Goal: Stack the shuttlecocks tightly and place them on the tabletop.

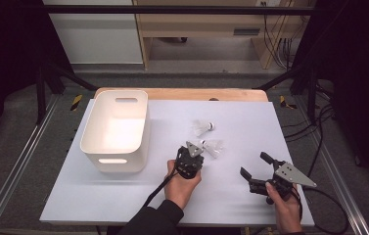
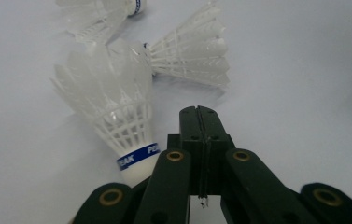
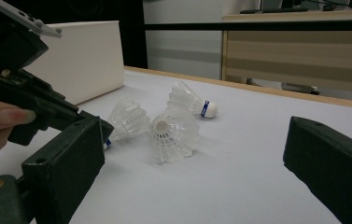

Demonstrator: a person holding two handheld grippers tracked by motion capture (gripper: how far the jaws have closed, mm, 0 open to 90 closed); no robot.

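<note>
Right beside the left gripper (image 2: 200,121) lies a white feathered shuttlecock with a blue band around its cork (image 2: 113,107), on its side on the white tabletop (image 1: 250,122). Its rounded cork end points back toward the gripper and its translucent feather skirt fans away from it. In the left gripper view the cork sits just left of the black jaws, not between them. A second white feathered shuttlecock (image 2: 190,49) lies just beyond this first one, its cork close against the first one's feathers; whether they touch I cannot tell. A third white shuttlecock with a blue-banded cork (image 1: 203,128) lies a little farther off, on the far side of the first. A white plastic bin with slot handles (image 1: 116,129) stands well to the left of the first shuttlecock.

The left gripper is held low over the tabletop in the person's left hand (image 1: 182,183), pointing forward at the shuttlecocks, and its jaws are pressed together with nothing between them. The right gripper (image 1: 254,169) rests well to the right of the first shuttlecock in the right hand (image 1: 285,205), angled toward the cluster, its jaws standing wide apart and empty.
</note>
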